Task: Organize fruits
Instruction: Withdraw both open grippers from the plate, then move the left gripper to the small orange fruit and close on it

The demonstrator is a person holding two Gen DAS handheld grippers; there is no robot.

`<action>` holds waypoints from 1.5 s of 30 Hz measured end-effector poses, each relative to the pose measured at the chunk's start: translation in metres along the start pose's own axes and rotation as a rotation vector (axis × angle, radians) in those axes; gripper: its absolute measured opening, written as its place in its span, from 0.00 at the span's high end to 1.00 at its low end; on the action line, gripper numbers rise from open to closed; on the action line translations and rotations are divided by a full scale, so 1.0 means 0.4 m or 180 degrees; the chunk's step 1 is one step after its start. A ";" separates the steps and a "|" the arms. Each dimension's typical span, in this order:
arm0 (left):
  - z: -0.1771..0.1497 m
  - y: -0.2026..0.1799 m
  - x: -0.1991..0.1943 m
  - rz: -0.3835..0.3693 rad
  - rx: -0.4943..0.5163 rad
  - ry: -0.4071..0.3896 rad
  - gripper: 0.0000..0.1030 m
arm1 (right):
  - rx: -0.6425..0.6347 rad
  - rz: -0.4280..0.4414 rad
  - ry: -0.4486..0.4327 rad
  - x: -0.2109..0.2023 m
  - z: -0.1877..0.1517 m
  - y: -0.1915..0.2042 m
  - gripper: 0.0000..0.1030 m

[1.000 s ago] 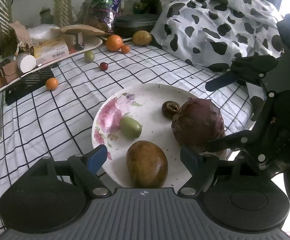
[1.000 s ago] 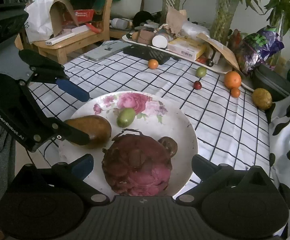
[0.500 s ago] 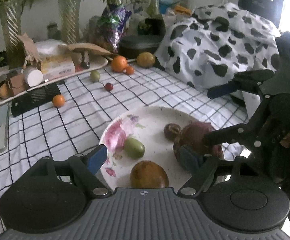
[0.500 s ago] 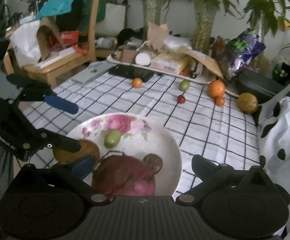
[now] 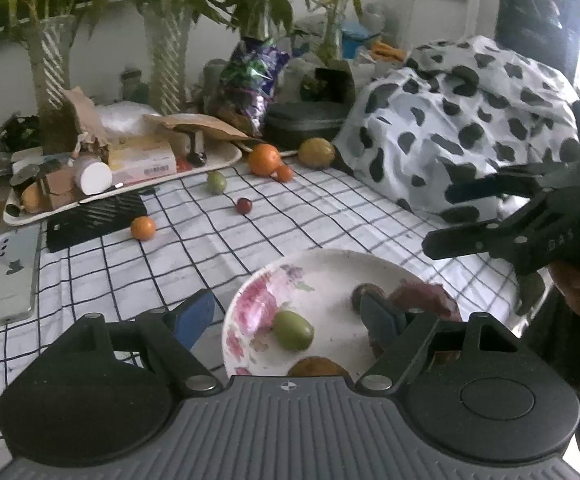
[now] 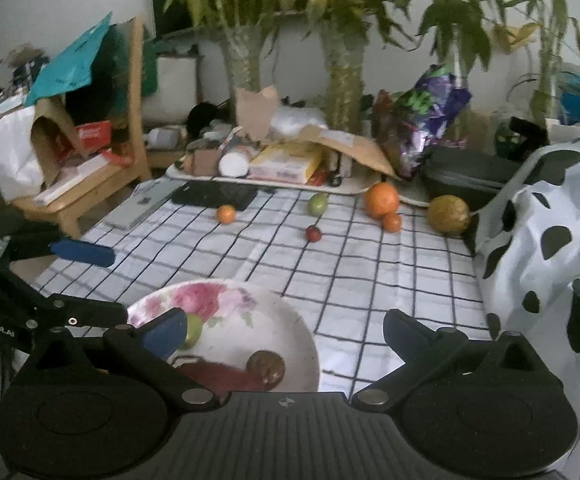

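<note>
Your left hand-held gripper (image 5: 288, 316) sits with its fingers spread wide and nothing between them, poised over the near edge of the floral plate (image 5: 330, 276). Your right hand-held gripper (image 6: 286, 330) is likewise parted and empty, above the same plate (image 6: 290, 320) from the other side. Each tool shows in the other's camera: the right one at the right edge of the left wrist view, the left one at the left edge of the right wrist view.

On the plate you have a green oval fruit (image 5: 292, 330), a brown fruit (image 5: 317, 367) at the near rim that is half hidden by the left tool's body, a small dark round fruit (image 6: 266, 365), and a large dark red fruit (image 5: 424, 300) just beside it.

Farther back on the checkered table (image 6: 370, 264), well apart from the plate, lie a small orange fruit (image 6: 226, 213), a green fruit (image 6: 317, 204), a little red fruit (image 6: 313, 233), a large orange (image 6: 381, 199) touching a smaller orange one (image 6: 392, 222), and a yellowish round fruit (image 6: 448, 214) near the cow-print cloth (image 6: 546, 240). A phone (image 5: 12, 276) lies at the table's left edge, and a cluttered tray (image 5: 130, 176) sits behind the loose fruit.
</note>
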State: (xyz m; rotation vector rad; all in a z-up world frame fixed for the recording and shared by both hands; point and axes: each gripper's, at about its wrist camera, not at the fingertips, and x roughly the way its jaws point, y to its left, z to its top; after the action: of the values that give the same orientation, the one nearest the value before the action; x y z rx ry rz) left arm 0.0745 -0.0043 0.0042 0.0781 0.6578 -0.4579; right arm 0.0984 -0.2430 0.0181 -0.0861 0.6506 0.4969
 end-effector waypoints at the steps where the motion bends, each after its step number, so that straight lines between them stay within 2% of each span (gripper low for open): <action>1: 0.001 0.004 0.000 0.0014 -0.0028 -0.0017 0.23 | 0.0013 -0.0033 -0.0011 0.001 0.001 -0.003 0.00; 17: 0.043 0.082 0.072 0.0341 -0.0332 -0.0038 0.23 | 0.0110 -0.0416 0.0048 0.060 0.023 -0.036 0.00; 29: 0.074 0.116 0.150 0.0309 -0.0322 0.0032 0.23 | 0.0085 -0.0483 0.0093 0.118 0.053 -0.058 0.00; 45: 0.111 0.186 0.252 0.0531 -0.0247 0.0153 0.23 | -0.0038 -0.0471 0.0211 0.248 0.111 -0.084 0.00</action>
State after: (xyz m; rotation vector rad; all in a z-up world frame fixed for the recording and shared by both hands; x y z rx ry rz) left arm 0.2022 0.0141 -0.0271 0.0700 0.7096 -0.2702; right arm 0.2069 -0.2212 -0.0087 -0.1614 0.7004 0.3564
